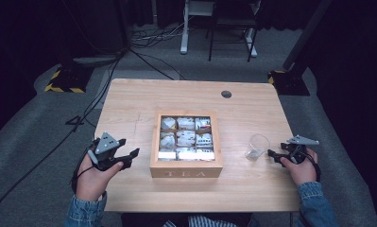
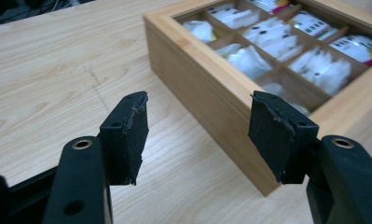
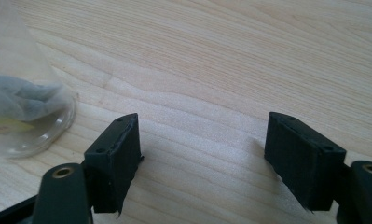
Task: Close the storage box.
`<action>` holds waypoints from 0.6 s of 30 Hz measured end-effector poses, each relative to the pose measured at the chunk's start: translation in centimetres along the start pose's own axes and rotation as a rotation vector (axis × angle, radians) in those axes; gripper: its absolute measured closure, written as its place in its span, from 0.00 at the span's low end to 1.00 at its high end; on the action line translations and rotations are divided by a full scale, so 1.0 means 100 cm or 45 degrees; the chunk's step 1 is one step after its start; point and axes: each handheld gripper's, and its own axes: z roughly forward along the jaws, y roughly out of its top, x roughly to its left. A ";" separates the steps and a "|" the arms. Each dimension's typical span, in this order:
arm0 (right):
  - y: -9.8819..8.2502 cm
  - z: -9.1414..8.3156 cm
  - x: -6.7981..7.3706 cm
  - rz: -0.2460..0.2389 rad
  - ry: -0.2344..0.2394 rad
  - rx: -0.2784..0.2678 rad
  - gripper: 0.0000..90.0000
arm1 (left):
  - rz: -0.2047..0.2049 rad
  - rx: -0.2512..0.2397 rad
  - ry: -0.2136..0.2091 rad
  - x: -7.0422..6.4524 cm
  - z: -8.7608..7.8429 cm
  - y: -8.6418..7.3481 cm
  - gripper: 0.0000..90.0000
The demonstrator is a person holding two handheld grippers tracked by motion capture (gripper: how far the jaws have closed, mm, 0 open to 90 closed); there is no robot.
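- High view: the tabletop (image 1: 129, 99) is a pale wooden square on grey carpet, with a round cable hole (image 1: 226, 94) near its 1 o'clock corner.
- Tea box (image 1: 186, 171): a wooden box lettered TEA, sitting just toward 6 o'clock from the tabletop's centre. Its top shows nine compartments in three rows, all holding white tea bags (image 1: 185, 138); a few at the 3 o'clock side carry coloured print.
- Left gripper (image 1: 129, 159): held in the person's left hand (image 1: 94, 177) at 9 o'clock of the box, just beside it but not touching. Its fingers point toward the box and stand apart with nothing between them. In the left gripper view the two black fingers (image 2: 127, 135) frame bare wood and the box's near corner (image 2: 207, 93), the right-hand one overlapping the box wall in the picture.
- Right gripper (image 1: 272, 155): held in the right hand (image 1: 302, 170) at 3 o'clock of the box, well apart from it, near the tabletop's edge. Its fingers (image 3: 116, 158) stand wide apart over bare wood, gripping nothing.
- Cup (image 1: 258, 145): a clear plastic cup standing upright between the box and the right gripper, just at 9 o'clock of that gripper's tips. In the right gripper view its base (image 3: 30, 121) shows a greyish tea bag (image 3: 20, 98) lying inside.
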 end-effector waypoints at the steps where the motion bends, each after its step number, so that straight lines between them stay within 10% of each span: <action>1: 0.000 0.000 0.000 -0.004 0.001 0.001 0.30 | -0.011 -0.004 0.010 0.003 0.001 -0.001 0.43; 18: -0.004 -0.005 0.001 -0.012 0.008 0.003 0.30 | -0.029 0.079 0.122 0.037 0.041 -0.022 0.36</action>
